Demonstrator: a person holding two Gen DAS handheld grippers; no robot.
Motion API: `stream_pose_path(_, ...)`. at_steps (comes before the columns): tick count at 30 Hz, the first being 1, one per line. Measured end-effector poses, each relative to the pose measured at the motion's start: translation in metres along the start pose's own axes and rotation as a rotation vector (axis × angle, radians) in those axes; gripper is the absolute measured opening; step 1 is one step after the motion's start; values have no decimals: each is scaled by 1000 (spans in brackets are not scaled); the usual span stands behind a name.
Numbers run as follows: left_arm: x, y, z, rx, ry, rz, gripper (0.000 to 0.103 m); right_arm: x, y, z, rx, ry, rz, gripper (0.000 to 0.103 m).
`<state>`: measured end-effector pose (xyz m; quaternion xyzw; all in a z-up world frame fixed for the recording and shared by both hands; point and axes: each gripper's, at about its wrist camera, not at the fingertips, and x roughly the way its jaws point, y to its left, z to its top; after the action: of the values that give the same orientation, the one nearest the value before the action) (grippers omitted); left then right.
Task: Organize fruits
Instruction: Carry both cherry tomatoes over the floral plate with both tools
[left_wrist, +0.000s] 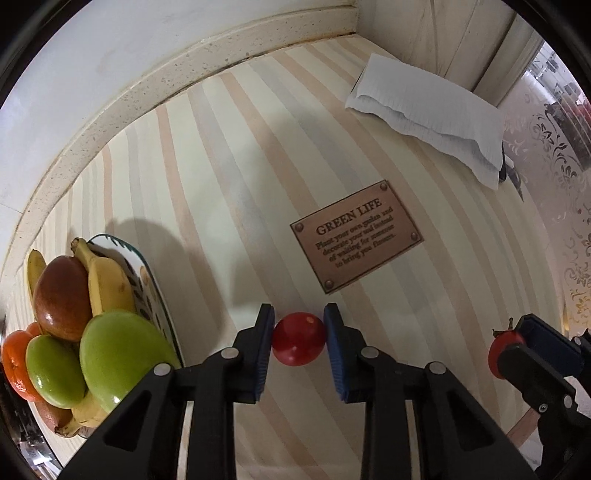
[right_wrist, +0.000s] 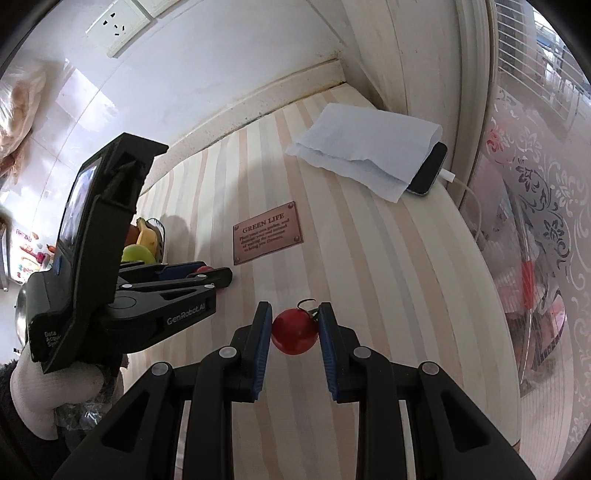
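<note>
A plate (left_wrist: 157, 291) of fruit sits far left on the striped bench (left_wrist: 229, 192). The left gripper (left_wrist: 299, 332) pinches a red tomato (left_wrist: 299, 344). The right gripper (right_wrist: 294, 325) squeezes a stemmed tomato (right_wrist: 294, 336) just above the bench.

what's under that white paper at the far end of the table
A dark phone pokes out from under the white paper, a white cable plugged into its end. The rest of it is covered.
</note>
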<state>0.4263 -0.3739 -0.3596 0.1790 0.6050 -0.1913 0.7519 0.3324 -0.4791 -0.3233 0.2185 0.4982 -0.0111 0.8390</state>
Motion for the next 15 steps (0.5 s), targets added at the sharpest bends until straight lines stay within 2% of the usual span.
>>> stream_pose_path(4,-5,13,-4,-41,-12,-43,25,-5,2,1,0,-9,0,28)
stream_pose_path(9,-25,33,-35,-108,-28,-105,25,-10,16,-2,-26,-16,13,28)
stream_pose_path(15,-68,81,-79,-194,-91,-102,25,-3,53,-5,-71,-1,91,28)
